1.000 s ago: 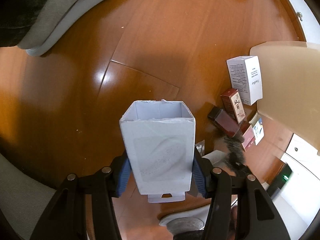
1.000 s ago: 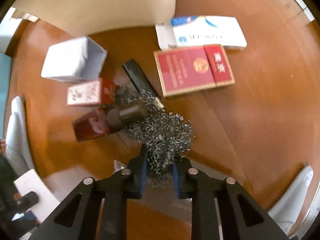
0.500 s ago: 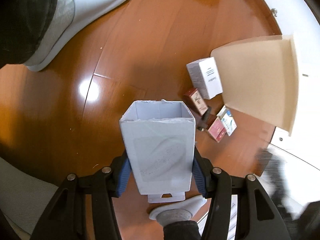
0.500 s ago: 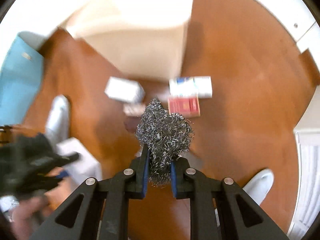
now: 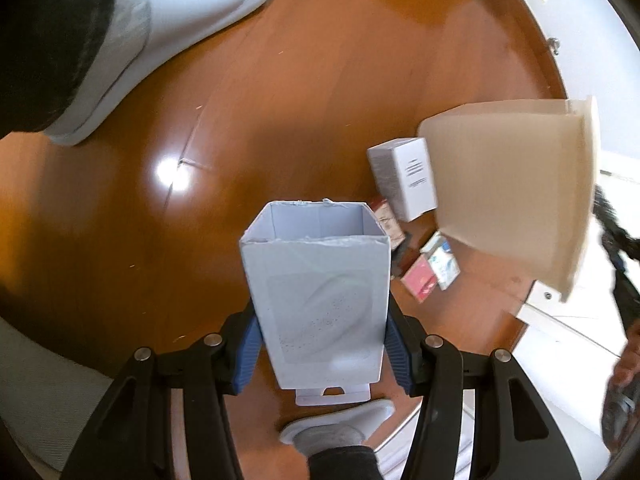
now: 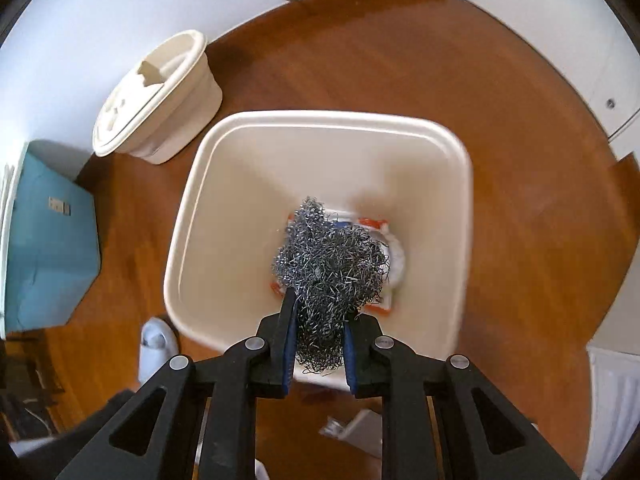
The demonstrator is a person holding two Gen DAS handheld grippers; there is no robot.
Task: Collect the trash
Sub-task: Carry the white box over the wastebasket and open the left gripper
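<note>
Right gripper (image 6: 318, 344): clamped on steel wool ball (image 6: 332, 264), held above open cream bin (image 6: 320, 120); likely light, springy, snag-prone; grip mid-bulk; left gripper (image 5: 320, 344): closed on empty white carton (image 5: 320, 300), thin-walled, crushable.

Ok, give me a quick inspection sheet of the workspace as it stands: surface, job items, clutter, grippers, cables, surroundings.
Surface: glossy brown wood floor, with a bright glare spot.
Job's things: steel wool over the open cream trash bin, which already holds some white and orange packaging; open white carton.
Clutter: white box and small red and white packs on the floor beside the bin.
Grippers: right gripper shut on the steel wool; left gripper shut on the white carton.
Cables: nothing seen.
Surroundings: cream bin lid by the wall, teal box, person's white slipper.
</note>
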